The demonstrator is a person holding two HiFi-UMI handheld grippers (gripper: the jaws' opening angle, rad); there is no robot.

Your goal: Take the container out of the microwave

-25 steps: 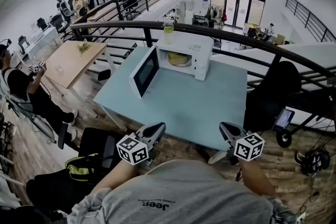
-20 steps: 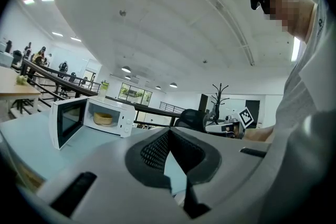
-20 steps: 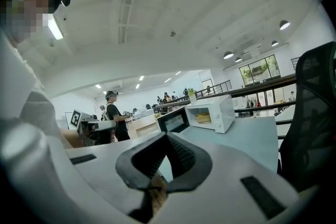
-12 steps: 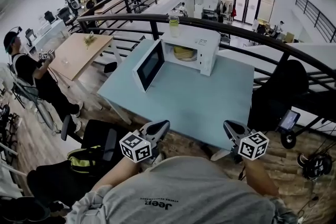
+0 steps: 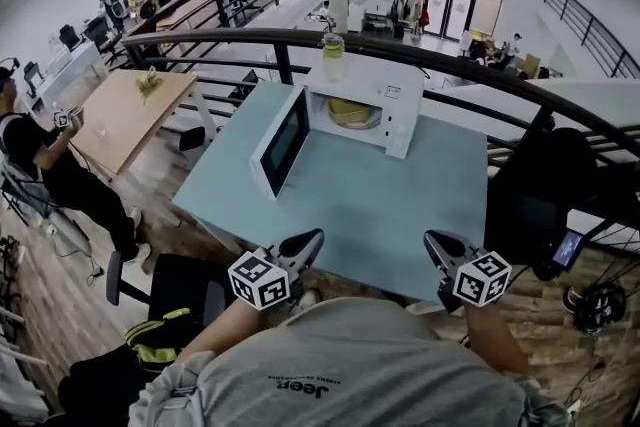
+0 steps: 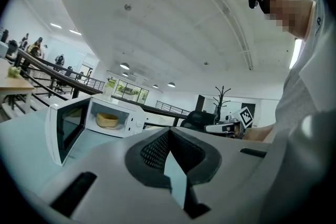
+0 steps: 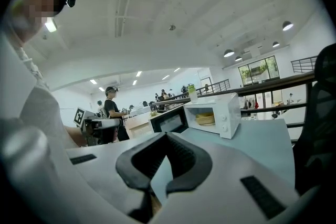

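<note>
Container (image 5: 343,112) inside microwave (image 5: 400,107), door (image 5: 280,143) swung wide, so cavity reachable.
Sits at far end of table (image 5: 400,205), well apart from both tools; left gripper (image 5: 308,239) and right gripper (image 5: 432,240) pinched together, empty, poised at near edge, likely pre-reach.

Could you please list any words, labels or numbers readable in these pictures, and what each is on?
"Jeep": on the person's grey shirt, upside down in the head view.
Smaller line next to it: too small to read.
Print on the microwave control panel: too small to read.
</note>
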